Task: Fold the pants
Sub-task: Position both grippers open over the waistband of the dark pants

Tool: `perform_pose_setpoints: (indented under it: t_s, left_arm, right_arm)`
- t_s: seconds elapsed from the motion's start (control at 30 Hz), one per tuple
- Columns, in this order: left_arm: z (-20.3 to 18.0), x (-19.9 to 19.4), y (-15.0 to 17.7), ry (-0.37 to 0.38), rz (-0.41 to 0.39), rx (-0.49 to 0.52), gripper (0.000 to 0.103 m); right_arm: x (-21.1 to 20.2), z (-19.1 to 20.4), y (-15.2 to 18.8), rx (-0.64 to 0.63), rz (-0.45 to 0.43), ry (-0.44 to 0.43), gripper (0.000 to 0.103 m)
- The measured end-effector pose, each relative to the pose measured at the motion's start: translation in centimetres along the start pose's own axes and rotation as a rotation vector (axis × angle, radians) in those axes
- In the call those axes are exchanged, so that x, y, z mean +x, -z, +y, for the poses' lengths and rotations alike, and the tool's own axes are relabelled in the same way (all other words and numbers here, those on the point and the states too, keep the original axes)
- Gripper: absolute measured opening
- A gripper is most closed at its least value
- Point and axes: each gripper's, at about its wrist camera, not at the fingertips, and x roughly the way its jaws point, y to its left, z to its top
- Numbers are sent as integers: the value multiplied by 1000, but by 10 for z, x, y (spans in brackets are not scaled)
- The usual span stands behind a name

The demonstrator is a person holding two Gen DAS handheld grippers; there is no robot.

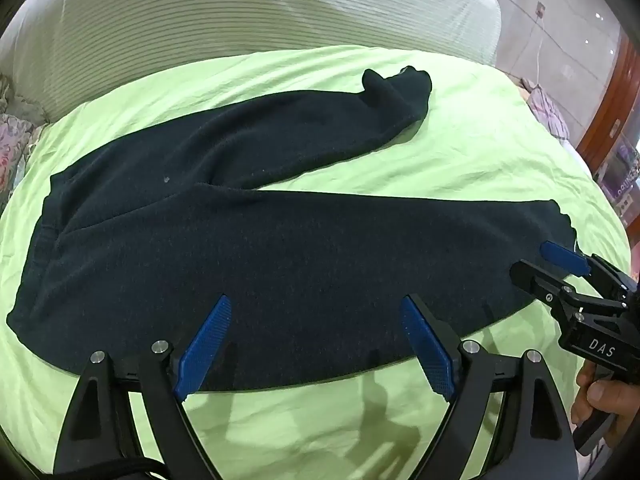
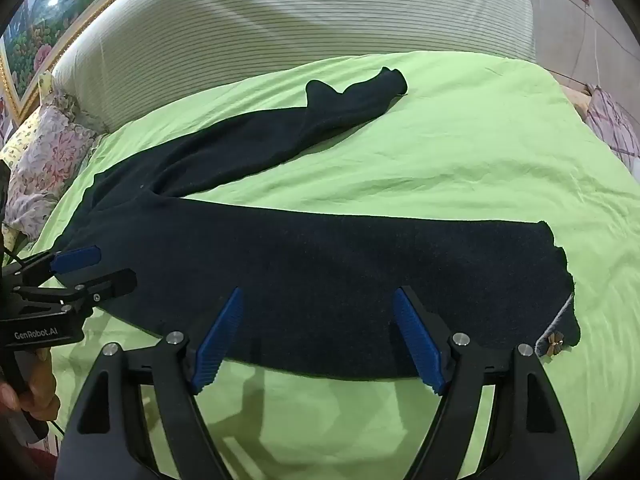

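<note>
Dark navy pants (image 1: 248,248) lie spread on a green bedsheet (image 1: 460,140), waist at the left, the two legs splayed to the right. The far leg ends in a bunched cuff (image 1: 400,84). The pants also show in the right wrist view (image 2: 340,280). My left gripper (image 1: 316,312) is open above the near edge of the near leg. My right gripper (image 2: 318,304) is open over the near leg, close to its cuff (image 2: 560,312). The right gripper also shows in the left wrist view (image 1: 536,264), and the left gripper in the right wrist view (image 2: 104,268).
A striped cream headboard cushion (image 2: 280,20) runs along the far side of the bed. Floral pillows (image 2: 48,152) lie at the left. A patterned cloth (image 2: 612,120) lies at the right edge. A framed picture (image 2: 40,20) hangs at the upper left.
</note>
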Motion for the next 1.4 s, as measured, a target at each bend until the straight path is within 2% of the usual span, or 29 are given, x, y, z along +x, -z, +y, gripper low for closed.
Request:
perform_pose_setpoints:
  t_s: [1.4]
  left_arm:
    - [2, -3, 8, -10, -19, -11, 89]
  right_arm:
    - [3, 10, -3, 4, 11, -5, 80]
